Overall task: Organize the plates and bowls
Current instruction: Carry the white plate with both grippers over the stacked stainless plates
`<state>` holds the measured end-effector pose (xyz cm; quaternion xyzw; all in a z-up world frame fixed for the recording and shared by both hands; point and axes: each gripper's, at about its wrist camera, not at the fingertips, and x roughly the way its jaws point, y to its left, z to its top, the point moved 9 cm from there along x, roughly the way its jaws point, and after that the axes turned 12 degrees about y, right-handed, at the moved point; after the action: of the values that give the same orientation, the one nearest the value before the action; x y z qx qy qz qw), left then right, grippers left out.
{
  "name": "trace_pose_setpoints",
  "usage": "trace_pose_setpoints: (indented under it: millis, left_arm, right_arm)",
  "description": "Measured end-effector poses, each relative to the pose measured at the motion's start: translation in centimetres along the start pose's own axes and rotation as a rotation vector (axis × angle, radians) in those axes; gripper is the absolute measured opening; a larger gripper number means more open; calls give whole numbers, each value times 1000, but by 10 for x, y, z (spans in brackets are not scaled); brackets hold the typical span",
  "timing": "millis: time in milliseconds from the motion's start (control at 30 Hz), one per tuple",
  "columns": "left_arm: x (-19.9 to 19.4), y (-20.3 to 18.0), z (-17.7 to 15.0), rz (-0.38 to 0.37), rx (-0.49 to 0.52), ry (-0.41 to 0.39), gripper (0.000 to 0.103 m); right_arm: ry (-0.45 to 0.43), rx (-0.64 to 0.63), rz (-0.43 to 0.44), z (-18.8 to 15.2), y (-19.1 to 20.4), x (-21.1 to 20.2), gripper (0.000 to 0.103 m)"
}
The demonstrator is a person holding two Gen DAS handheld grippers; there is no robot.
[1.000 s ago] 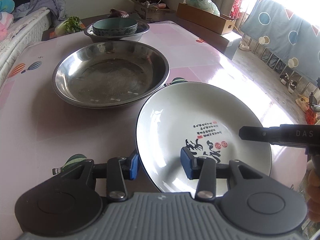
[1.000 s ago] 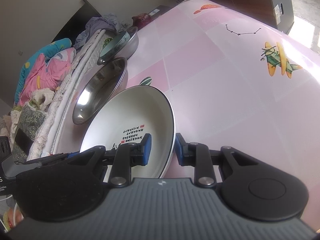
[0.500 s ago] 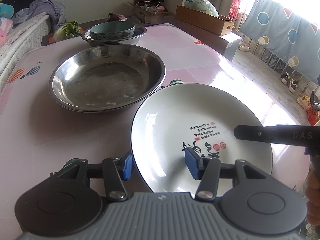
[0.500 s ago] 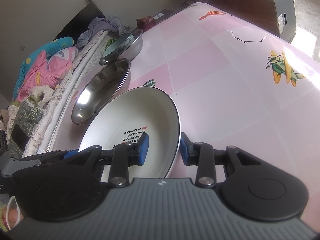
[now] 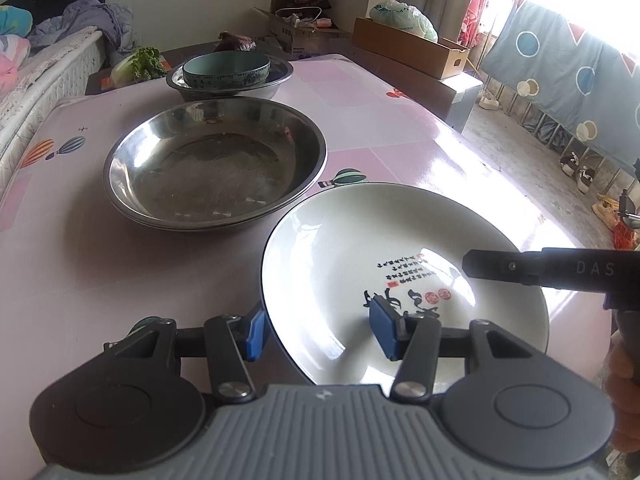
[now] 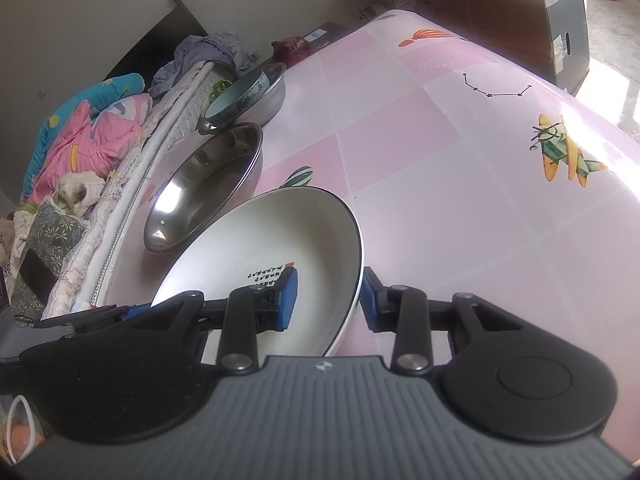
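You've got the white plate (image 5: pixel 380 256) sitting at the near edge of the bench (image 5: pixel 80 264), and both grippers are straddling its rim from opposite sides. The left gripper (image 5: pixel 320 332) has one pad outside the rim and one over the inside of the plate, with clear daylight on both sides, so those jaws are slack and gripping nothing. Same story on the right gripper (image 6: pixel 326 300): one pad hangs over the plate's well, the other sits just outside the rim, and neither seems to press, so it's released too.

My read is that the plate is resting on the bench by its own weight right now, not carried by you.

Farther along the bench, toward the far edge, there's the big steel basin (image 5: pixel 216 164), which looks like two nested ones, and behind it a smaller steel bowl (image 5: pixel 280 76) with a teal bowl (image 5: pixel 226 70) parked inside. So the nesting is clearly the sorting logic here, like with like, smaller into larger.

Straddling the rim from two sides makes sense for a wide shallow plate, since one pinch alone would let it tip. If you re-grip, I'd bite well onto the rim; glazed ceramic is slippery.
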<state>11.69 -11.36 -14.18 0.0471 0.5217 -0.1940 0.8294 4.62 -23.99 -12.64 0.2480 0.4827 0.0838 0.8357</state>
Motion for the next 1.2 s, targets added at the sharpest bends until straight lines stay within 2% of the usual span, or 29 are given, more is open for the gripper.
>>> trace_pose_setpoints:
  millis: [467,733,933,1200]
  left_arm:
    - [-22,-2,7,-13,-17,-58,53]
    - [-45,20,21,-4,-65,-121,53]
    - [-52,48,40,22,-106,-148,53]
    - [-39,92,73,66,-168,-139,53]
  right_arm:
    - [-53,-24,8,10,15,-25,34]
    - [-82,-80,34,37,47,-29,34]
    - [-83,-114,63,69,73,-13,34]
    - [-38,-134,96,117,101,35,33]
